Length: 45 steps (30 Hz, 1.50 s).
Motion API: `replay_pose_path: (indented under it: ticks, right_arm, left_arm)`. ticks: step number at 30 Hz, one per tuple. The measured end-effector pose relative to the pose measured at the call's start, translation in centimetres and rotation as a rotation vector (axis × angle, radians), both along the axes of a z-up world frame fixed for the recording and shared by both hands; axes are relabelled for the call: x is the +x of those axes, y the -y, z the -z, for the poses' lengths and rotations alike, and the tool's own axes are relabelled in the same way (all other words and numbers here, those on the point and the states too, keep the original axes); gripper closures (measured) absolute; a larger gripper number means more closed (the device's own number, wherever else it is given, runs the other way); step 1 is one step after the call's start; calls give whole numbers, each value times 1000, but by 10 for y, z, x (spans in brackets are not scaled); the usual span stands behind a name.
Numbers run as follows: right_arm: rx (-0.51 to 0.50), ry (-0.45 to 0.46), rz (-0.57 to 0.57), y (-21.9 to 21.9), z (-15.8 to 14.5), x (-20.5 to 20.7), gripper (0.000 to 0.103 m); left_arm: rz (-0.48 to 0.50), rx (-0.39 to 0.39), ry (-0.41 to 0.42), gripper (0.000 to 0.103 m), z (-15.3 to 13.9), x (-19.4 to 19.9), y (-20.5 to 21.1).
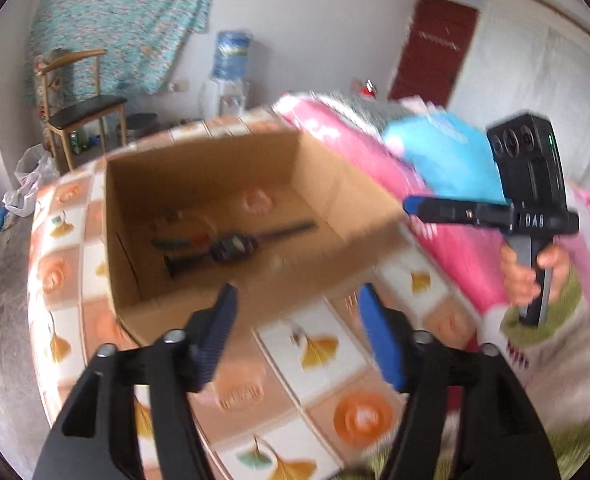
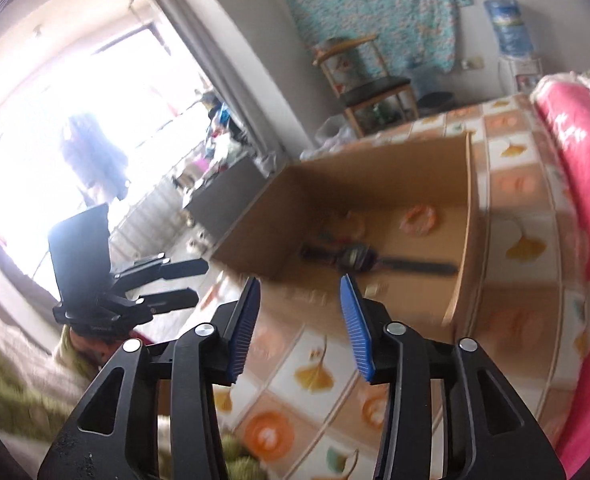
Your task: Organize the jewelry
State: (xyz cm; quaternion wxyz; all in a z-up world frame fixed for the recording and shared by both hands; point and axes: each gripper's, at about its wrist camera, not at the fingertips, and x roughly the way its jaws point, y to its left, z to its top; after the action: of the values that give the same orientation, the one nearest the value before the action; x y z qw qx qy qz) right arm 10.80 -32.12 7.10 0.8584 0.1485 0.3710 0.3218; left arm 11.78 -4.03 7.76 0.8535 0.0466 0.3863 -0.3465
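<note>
An open cardboard box (image 1: 199,148) (image 2: 375,172) stands on a surface covered in an orange and white ginkgo-leaf pattern (image 1: 319,352) (image 2: 315,372). On the box's floor lies a black wristwatch (image 1: 225,249) (image 2: 355,258), with small colourful pieces (image 1: 171,243) beside it, too blurred to name. My left gripper (image 1: 297,292) (image 2: 201,282) hovers at the box's near wall, open, with nothing between its blue pads. My right gripper (image 2: 301,284) (image 1: 415,205) is also open and empty, just outside the box's near corner. A hand (image 1: 519,276) holds its grip.
A rolled pink blanket (image 1: 335,132) (image 2: 575,160) and a blue cushion (image 1: 443,160) lie right beside the box. A wooden chair (image 1: 87,112) and a water dispenser (image 1: 231,64) stand by the far wall. A bright window (image 2: 75,100) fills the left of the right wrist view.
</note>
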Motion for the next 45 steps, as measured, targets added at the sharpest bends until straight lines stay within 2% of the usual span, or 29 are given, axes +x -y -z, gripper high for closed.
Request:
replay_pose_path:
  ticks: [3,8,13,16,23,27,29,45]
  right_arm:
    - [-13,-88,-6,-7,24,-8,62]
    - [-137,-196,60,-22,66,-5,62]
    - [-219,-208,104,-30,84,-4,64]
    - [-231,-207,121,-30,90,-2,65]
    - [-222,-208,182,-19,92,-3,68]
    - [-214,-208,194,-11,91,-5,69]
    - [-207,-207,196,-9,94,-5,69]
    - [-186,-174,201,-5,90,-17,70]
  left_arm:
    - [25,46,-37,30,20,-9,8]
    - [-27,116,-62,30,64,-1,25]
    - [-33,197,-37,30,95,9,44]
    - [-27,221,0,38,107,15,52]
    - [0,220,27,63,117,30,65]
    - [21,232,39,69,116,30,69]
    - [35,242,43,76,116,28,71]
    - [55,259,70,97,117,20,80]
